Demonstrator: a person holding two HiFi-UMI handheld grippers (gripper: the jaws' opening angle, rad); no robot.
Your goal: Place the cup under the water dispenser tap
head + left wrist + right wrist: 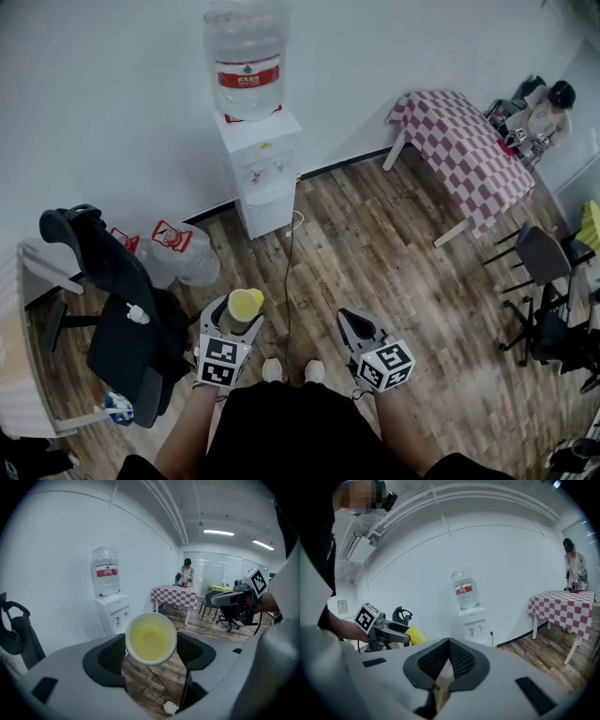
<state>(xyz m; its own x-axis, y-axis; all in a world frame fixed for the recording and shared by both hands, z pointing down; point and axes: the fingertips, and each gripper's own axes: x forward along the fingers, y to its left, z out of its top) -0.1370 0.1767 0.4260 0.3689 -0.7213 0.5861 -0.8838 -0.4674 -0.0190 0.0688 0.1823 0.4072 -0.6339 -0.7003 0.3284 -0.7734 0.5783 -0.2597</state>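
A yellow cup (246, 302) lies on its side between the jaws of my left gripper (236, 312), which is shut on it. In the left gripper view the cup's mouth (151, 638) faces the camera, with a pad pressed against each side. The white water dispenser (260, 173), topped by a large bottle (247, 61), stands against the wall well ahead of both grippers. Its two taps show small in the left gripper view, on the dispenser (114, 615). My right gripper (349, 319) is held beside the left one, shut and with nothing in it; its fingertips meet in the right gripper view.
A black office chair (117, 309) stands close on the left, with spare water bottles (178, 253) on the floor beside it. A cable (288, 272) runs across the wooden floor from the dispenser. A checkered table (464, 150), a person (548, 108) and more chairs (544, 281) are at the right.
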